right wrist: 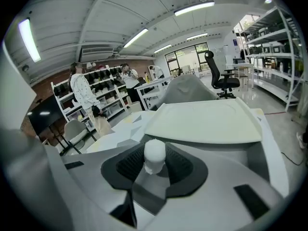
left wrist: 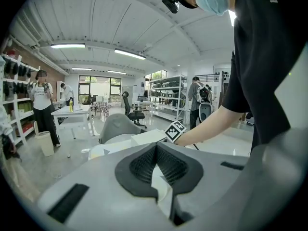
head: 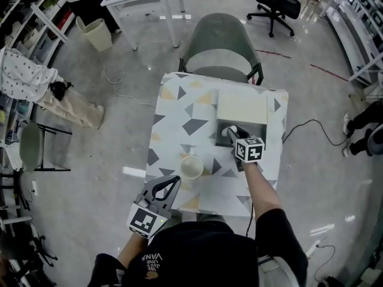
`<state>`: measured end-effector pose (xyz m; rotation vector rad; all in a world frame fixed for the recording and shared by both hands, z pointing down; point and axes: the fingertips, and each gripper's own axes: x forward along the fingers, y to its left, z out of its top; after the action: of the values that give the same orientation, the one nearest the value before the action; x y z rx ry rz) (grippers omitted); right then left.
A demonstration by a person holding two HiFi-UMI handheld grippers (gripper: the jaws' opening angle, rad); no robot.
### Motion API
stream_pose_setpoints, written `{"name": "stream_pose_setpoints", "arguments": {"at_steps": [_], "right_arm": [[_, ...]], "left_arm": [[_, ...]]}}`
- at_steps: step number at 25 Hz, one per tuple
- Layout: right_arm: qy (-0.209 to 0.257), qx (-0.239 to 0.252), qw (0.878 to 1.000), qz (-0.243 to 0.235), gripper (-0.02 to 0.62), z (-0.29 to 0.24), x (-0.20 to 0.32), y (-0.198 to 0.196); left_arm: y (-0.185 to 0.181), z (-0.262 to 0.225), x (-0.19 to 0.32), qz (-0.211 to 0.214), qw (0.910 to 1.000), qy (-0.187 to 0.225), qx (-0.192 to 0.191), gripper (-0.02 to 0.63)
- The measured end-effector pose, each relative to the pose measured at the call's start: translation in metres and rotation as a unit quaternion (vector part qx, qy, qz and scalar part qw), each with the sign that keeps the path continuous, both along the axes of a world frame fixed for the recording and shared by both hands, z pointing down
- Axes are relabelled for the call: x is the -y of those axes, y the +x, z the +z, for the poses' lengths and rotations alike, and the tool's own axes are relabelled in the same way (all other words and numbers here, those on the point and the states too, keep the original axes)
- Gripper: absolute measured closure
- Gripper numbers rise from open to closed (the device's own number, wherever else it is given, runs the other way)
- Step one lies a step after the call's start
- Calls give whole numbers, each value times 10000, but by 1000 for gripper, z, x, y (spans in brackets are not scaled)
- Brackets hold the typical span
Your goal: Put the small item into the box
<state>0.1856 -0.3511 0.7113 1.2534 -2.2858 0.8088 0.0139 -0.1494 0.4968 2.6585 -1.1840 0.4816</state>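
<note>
The right tool (head: 232,134) has its jaws closed on the small item (right wrist: 155,156), a white rounded piece pinched btwn the dark pads w/ its top poking above them. The grip is near the tips, prob. so the item drops free once the jaws part. This tool reaches over the open box (head: 261,129) at the far right of the tabletop (head: 179,109), nose tilted down toward the dark inside. The item seems to be above the cavity, not yet on the bottom. The pale lid (head: 241,105) is folded back on the far side, leaving the approach unblocked. The left tool (head: 173,181) hangs at the near edge, jaws together, nothing in them, parked out of the way. A cup (head: 191,167) sits btwn the two tools, apart from both.
</note>
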Motion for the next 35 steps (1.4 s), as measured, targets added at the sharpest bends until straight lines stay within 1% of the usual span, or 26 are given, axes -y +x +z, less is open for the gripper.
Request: {"name": "stream_pose_setpoints", "arguments": {"at_steps": [6, 11, 14, 20, 22, 26, 30, 35], "right_arm": [[-375, 137, 9992, -83, 471, 16, 6, 1], [-420, 219, 9988, -78, 462, 19, 11, 11], [-545, 231, 9982, -79, 456, 22, 12, 16], [-840, -241, 9961, -128, 440, 28, 12, 32], [-903, -317, 9953, -141, 437, 30, 12, 34], [-996, -403, 9942, -7, 434, 32, 12, 40], [-1116, -817, 9904, 20, 440, 40, 9, 49], [-1131, -896, 9895, 120, 440, 43, 6, 52]], "left_arm": [[0, 4, -1, 37, 10000, -43, 73, 600], [2, 7, -2, 4, 9997, -211, 80, 600], [3, 8, -1, 36, 9997, -232, 92, 600], [4, 8, 1, 86, 9997, -193, 93, 600], [4, 8, 2, 115, 9998, -143, 100, 600], [4, 6, 3, 143, 9998, -44, 98, 600], [2, 7, 2, 131, 9998, -52, 112, 600], [0, 8, -2, 76, 9998, -128, 100, 600]]}}
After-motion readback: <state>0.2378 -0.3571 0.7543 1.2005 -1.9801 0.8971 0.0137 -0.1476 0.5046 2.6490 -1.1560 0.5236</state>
